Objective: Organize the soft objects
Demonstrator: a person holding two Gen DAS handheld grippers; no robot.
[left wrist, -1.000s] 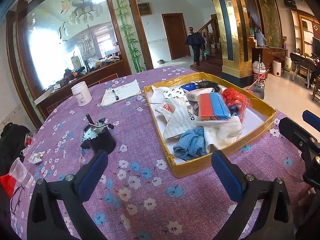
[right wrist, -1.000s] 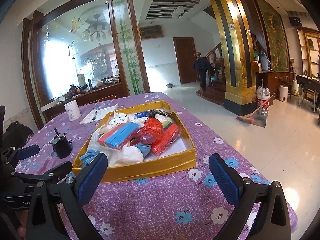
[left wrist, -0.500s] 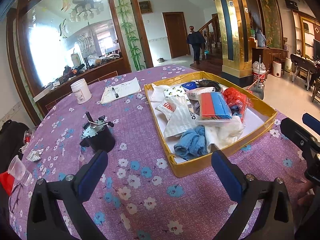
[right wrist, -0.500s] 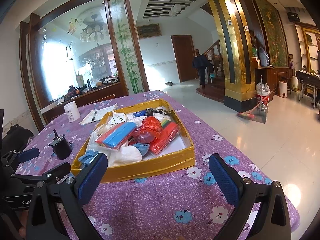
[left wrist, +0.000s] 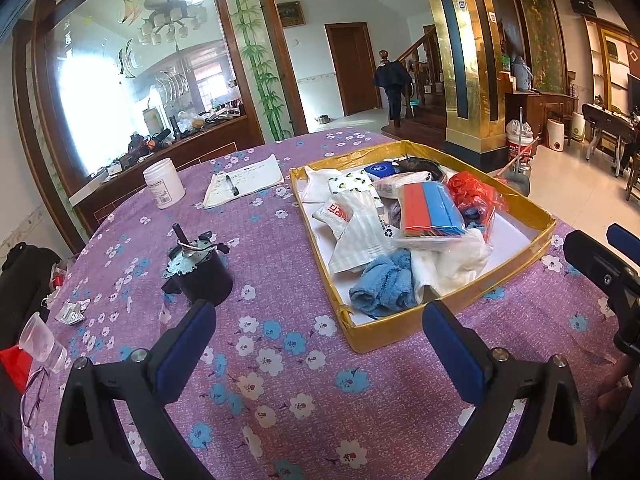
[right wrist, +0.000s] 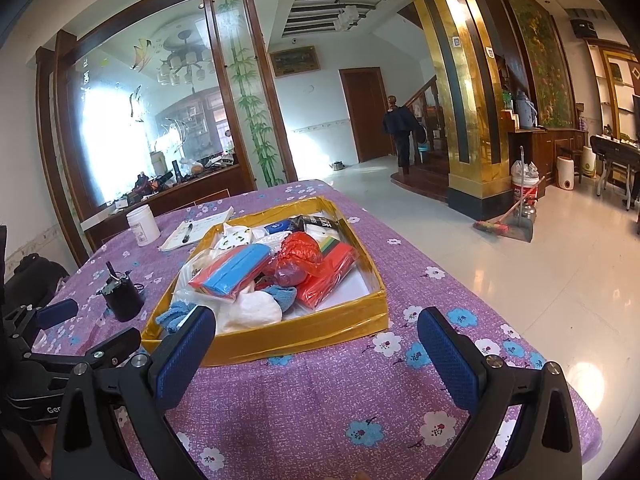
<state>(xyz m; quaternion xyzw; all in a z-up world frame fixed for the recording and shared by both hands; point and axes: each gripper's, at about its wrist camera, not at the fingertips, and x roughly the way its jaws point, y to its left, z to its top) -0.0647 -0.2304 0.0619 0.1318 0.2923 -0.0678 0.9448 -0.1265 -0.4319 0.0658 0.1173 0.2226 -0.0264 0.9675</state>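
Observation:
A gold-walled tray [left wrist: 404, 330] [right wrist: 280, 340] sits on the purple flowered tablecloth and holds several soft things: a blue knit cloth [left wrist: 384, 282], white plastic bags [left wrist: 452, 262], a red and blue pack in clear wrap [left wrist: 430, 210] [right wrist: 230, 270], a crumpled red bag [left wrist: 472, 192] [right wrist: 298, 258] and a flat red pack [right wrist: 330, 276]. My left gripper [left wrist: 318, 350] is open and empty, above the cloth just short of the tray's near corner. My right gripper [right wrist: 316, 354] is open and empty, short of the tray's near wall.
A black pot with metal parts [left wrist: 200, 270] [right wrist: 120, 294] stands left of the tray. A white jar [left wrist: 164, 184] and a notepad with a pen [left wrist: 244, 184] lie farther back. A plastic cup [left wrist: 38, 344] and glasses are at the left edge. The table edge drops off right [right wrist: 520, 332].
Both grippers have shifted only slightly; the tray and its contents have not moved. The person in the background has walked further toward the stairs.

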